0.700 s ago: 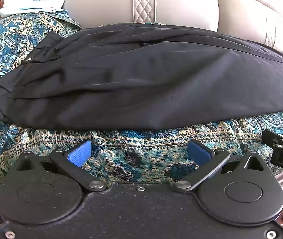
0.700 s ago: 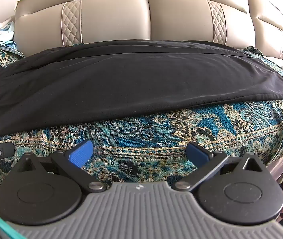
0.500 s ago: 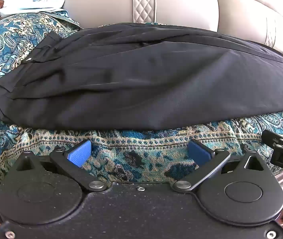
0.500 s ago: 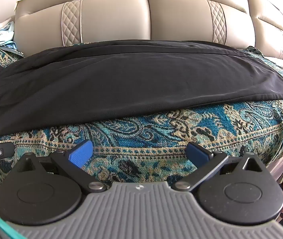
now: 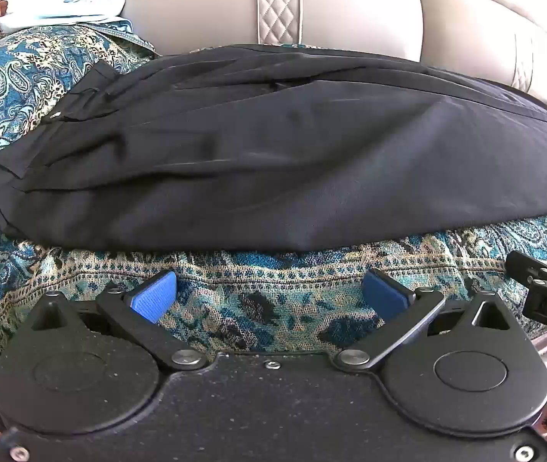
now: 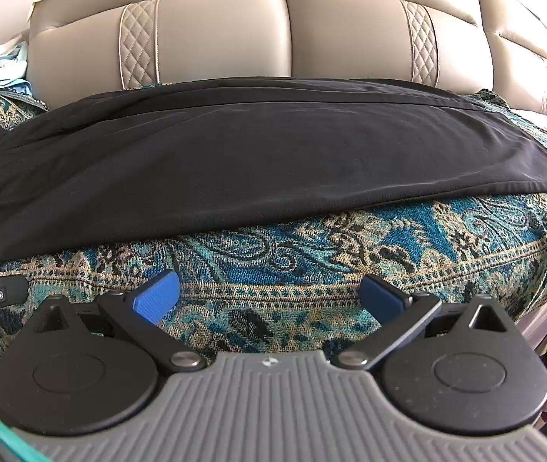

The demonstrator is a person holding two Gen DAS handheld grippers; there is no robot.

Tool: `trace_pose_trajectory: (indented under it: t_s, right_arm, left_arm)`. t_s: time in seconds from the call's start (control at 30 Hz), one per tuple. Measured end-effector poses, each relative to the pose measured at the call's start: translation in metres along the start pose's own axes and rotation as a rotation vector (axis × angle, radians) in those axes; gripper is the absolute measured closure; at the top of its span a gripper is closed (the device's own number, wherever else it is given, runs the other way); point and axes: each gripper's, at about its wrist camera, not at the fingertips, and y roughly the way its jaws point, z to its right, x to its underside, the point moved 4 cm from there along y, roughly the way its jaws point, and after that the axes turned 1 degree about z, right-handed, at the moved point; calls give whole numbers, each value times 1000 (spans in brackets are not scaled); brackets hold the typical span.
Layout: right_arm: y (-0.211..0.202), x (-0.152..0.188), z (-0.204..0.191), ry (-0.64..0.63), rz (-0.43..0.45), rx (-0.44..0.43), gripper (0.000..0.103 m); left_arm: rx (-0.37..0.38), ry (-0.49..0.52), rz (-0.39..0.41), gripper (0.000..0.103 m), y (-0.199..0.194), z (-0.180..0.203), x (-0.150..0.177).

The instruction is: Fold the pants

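Item: black pants, laid flat on a paisley throw over a beige sofa. Long axis ran left to right, across both views; waistband at the left, leg hems at the right.

Left gripper: jaws spread wide, holding nothing, just near of the pants' near edge, closer to the waistband.

Right gripper: jaws likewise spread and empty, near of the leg portion, closer to the hems.

Both stood apart from the cloth, which lay on their far side.
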Motion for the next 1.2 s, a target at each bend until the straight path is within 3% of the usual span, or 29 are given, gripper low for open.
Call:
trace_pose_trajectory:
  t_s: [0.6, 0.83, 1.0, 1.2]
  right_arm:
    - [1, 0, 0, -1, -1, -1, 0]
    - [-2, -11, 1, 20, -66, -57, 0]
    - [-5, -46, 0, 10, -20, -113, 0]
    - [22, -103, -10, -42, 26, -110, 0]
  left_arm:
    - [0, 0, -1, 0, 0, 0, 0]
    - [35, 24, -115, 0, 11, -2, -15]
    - [93, 2, -74, 0, -9, -27, -65]
    - [28, -65, -1, 0, 4, -65, -160]
